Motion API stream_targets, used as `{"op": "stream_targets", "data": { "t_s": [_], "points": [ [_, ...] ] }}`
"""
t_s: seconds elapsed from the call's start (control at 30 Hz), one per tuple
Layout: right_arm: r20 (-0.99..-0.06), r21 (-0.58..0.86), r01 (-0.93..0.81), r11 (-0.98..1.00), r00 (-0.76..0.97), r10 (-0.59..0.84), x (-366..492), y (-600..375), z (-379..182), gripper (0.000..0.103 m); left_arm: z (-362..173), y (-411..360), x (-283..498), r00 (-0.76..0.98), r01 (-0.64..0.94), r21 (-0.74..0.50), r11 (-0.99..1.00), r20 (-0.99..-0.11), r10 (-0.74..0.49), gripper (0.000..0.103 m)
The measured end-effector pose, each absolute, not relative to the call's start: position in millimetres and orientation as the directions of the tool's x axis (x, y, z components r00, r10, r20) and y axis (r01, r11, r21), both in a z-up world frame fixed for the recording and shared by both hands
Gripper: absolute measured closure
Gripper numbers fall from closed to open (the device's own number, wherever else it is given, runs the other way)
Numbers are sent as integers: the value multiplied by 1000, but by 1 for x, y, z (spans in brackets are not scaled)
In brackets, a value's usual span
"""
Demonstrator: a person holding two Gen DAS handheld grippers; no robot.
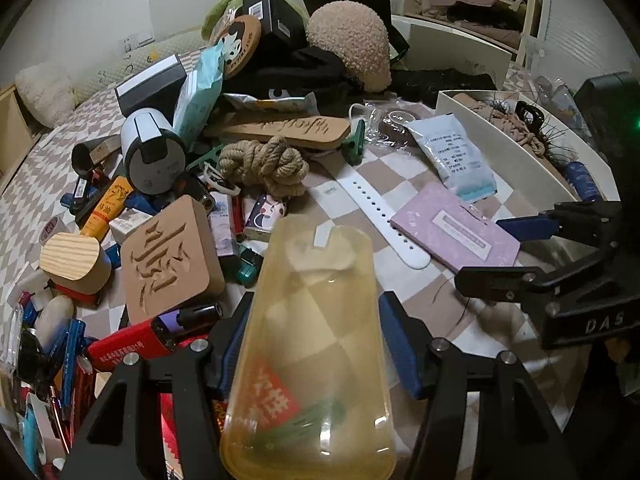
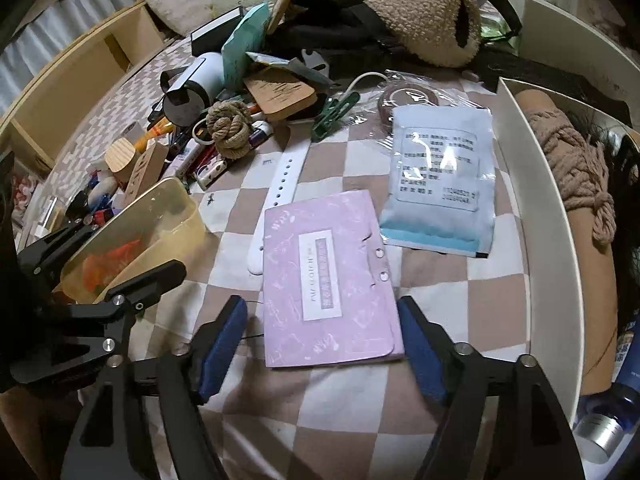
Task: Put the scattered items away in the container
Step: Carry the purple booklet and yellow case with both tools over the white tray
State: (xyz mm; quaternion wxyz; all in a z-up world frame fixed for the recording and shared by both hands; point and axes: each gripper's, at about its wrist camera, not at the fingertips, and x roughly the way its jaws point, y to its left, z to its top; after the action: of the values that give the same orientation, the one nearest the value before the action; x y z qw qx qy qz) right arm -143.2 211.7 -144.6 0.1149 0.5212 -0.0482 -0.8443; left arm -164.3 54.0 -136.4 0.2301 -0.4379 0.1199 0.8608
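Note:
My left gripper (image 1: 316, 344) is shut on a translucent yellow plastic box (image 1: 316, 320), held just above the checked cloth; the same box (image 2: 136, 232) shows at the left of the right wrist view. My right gripper (image 2: 322, 344) is open, its blue pads (image 2: 224, 340) standing on either side of the near end of a pink booklet (image 2: 328, 280) lying flat on the cloth. The white container (image 2: 532, 200) stands at the right and holds a tan rope bundle (image 2: 576, 168), something black and hairy, and a blue bottle (image 2: 616, 412).
A white watch strap (image 2: 280, 184) and a blue-white sachet (image 2: 440, 176) lie beyond the booklet. A dense pile fills the left and back: rope knot (image 1: 264, 164), carved wooden block (image 1: 172, 256), white cylinder (image 1: 152, 152), green clip (image 2: 336, 114), fluffy beige hat (image 1: 352, 44).

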Motion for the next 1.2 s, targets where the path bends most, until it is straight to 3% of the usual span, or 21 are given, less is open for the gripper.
{"op": "stream_targets", "data": {
  "t_s": [0.07,0.2,0.27,1.2],
  "points": [
    [-870,182,153,-971,-435,-231,-143,209,-145,26,-136,55,-165,-505,-502,1,-865,-812,292,53],
    [-874,169,155,-973,-433,-221,-144,209,-146,26,-136,56,-164,-497,-504,-5,-864,-816,295,53],
    [-877,144,155,-977,-438,-198,-144,208,-147,35,-135,56,-162,-496,-503,-8,-864,-816,297,53],
    [-812,267,116,-957,-508,-288,-107,219,-118,36,-110,43,-125,-573,-390,-90,-916,-756,318,54]
  ]
}}
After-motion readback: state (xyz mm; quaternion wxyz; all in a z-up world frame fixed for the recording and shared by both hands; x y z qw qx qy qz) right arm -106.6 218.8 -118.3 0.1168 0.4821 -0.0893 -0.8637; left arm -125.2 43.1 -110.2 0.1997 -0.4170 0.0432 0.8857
